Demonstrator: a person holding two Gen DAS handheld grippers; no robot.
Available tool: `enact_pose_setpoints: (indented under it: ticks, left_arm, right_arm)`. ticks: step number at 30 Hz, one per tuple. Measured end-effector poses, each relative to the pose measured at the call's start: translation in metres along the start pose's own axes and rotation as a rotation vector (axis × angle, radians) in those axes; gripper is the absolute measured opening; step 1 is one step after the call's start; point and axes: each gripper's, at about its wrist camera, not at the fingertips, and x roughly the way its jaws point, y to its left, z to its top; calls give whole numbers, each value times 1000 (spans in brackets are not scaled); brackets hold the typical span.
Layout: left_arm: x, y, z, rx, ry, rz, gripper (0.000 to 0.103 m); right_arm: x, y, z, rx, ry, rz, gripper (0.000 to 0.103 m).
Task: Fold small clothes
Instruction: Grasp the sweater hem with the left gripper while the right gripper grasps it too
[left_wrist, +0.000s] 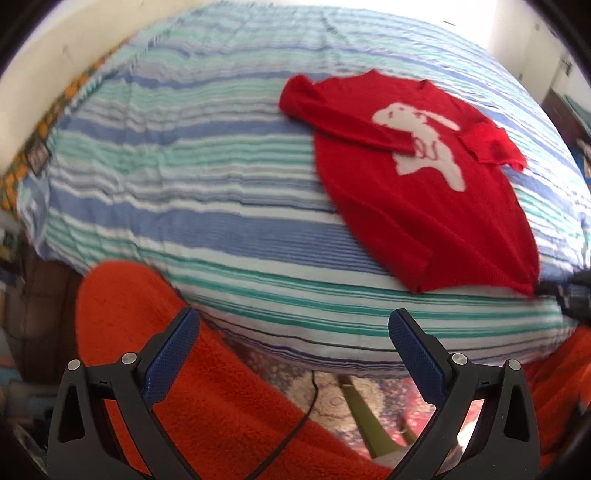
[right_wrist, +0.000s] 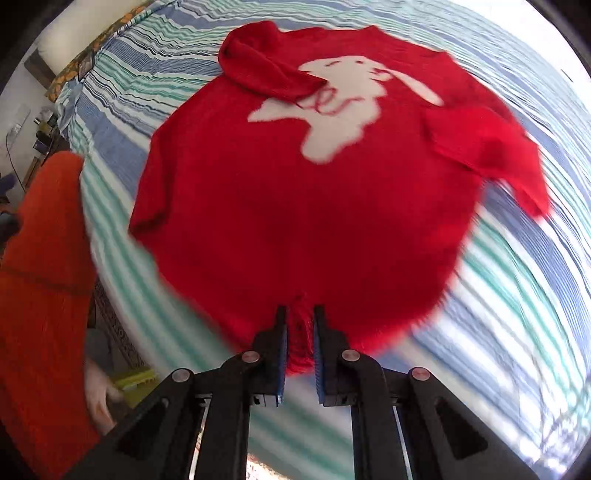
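Note:
A small red sweater (left_wrist: 424, 206) with a white animal figure lies flat on the striped bed, front up, both sleeves folded in over the chest. It fills the right wrist view (right_wrist: 295, 206). My right gripper (right_wrist: 300, 314) is shut on the sweater's bottom hem, red fabric bunched between its fingers. It shows as a dark shape at the hem's right corner in the left wrist view (left_wrist: 569, 291). My left gripper (left_wrist: 293, 321) is open and empty, off the near edge of the bed, well left of the sweater.
The bed (left_wrist: 184, 166) has a blue, green and white striped cover. The person's orange fleece garment (left_wrist: 166, 369) is below the left gripper and at the left of the right wrist view (right_wrist: 48, 258). A patterned floor (left_wrist: 351, 398) lies under the bed edge.

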Motion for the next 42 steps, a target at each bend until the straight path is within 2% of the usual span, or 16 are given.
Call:
enact_pose_setpoints:
  ticks: [4, 6, 9, 12, 14, 16, 17, 19, 23, 25, 29, 32, 34, 37, 40, 42]
  left_arm:
    - [27, -7, 12, 20, 50, -62, 101]
    - [40, -15, 17, 15, 109, -180, 101]
    - [61, -15, 22, -112, 200, -419, 101]
    - [74, -28, 28, -174, 250, -511, 101]
    - [77, -51, 36, -86, 204, -428, 101]
    - [80, -75, 41, 53, 134, -255, 101]
    - [86, -92, 40, 176, 92, -91, 98]
    - [92, -98, 33, 261, 88, 84, 78]
    - [88, -7, 19, -95, 265, -120, 78]
    - [77, 38, 7, -218, 258, -118, 79]
    - [61, 65, 6, -279, 201, -231, 83]
    - [58, 29, 27, -211, 173, -381, 84]
    - [57, -4, 42, -93, 144, -308, 86]
    - [73, -42, 65, 10, 151, 2, 88]
    - [102, -40, 74, -20, 228, 80, 88]
    - [100, -30, 67, 2, 260, 70, 88]
  right_arm:
    - [3, -23, -64, 127, 69, -48, 15]
    - [-5, -35, -80, 234, 15, -19, 23]
    - [-24, -48, -92, 394, -88, 48, 53]
    - [-38, -53, -94, 458, -160, 64, 59]
    - [-41, -52, -94, 475, -180, 70, 59]
    - [-36, -50, -89, 487, -184, 76, 59]
    - [-33, -50, -88, 494, -183, 81, 59]
    - [-29, -50, -87, 501, -180, 85, 59]
    - [-39, -50, -91, 521, -212, 66, 59]
    - [-47, -53, -102, 548, -218, 57, 59]
    - [-53, -58, -108, 599, -237, 117, 59]
    - [-40, -63, -96, 622, -246, 235, 59]
    - [-34, -62, -86, 633, -241, 255, 59]
    - [-35, -54, -75, 617, -250, 241, 59]
    - [-37, -43, -74, 595, -260, 231, 59]
    - [-33, -38, -78, 589, -243, 224, 59]
